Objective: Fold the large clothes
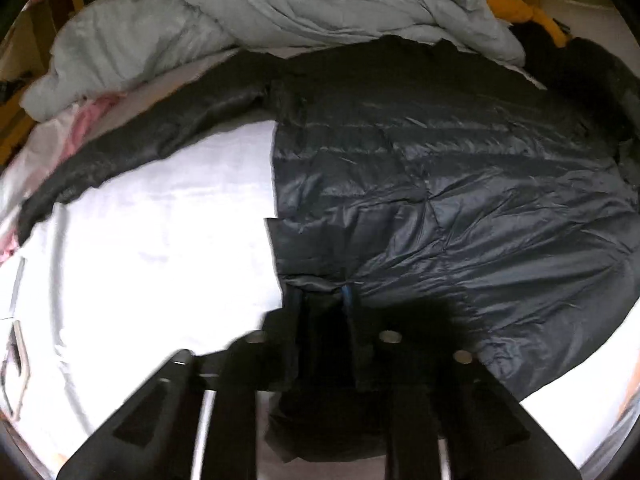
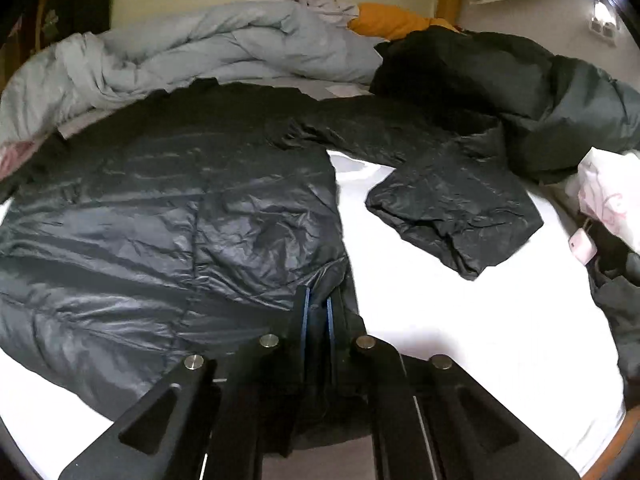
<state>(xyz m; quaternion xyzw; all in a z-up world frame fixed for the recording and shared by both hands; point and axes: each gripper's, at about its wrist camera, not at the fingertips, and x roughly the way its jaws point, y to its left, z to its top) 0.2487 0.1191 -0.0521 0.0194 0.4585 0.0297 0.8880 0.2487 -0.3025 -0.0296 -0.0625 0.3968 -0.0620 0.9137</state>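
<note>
One black puffer jacket [image 1: 440, 168] lies spread flat on the bed's white sheet [image 1: 160, 240], both sleeves out. Two claws grip its hem: the left claw [image 1: 322, 296] is clamped on the left corner, the right claw [image 2: 318, 306] on the right. One grey duvet [image 2: 180, 56] is bunched behind; a dark garment heap [image 2: 520, 92] adjoins the right sleeve.

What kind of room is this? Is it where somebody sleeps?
Most likely a bedroom. A shiny black puffer jacket lies spread on a white bed sheet, a rumpled pale grey duvet is bunched behind it, and an orange pillow sits near the far wall.
</note>
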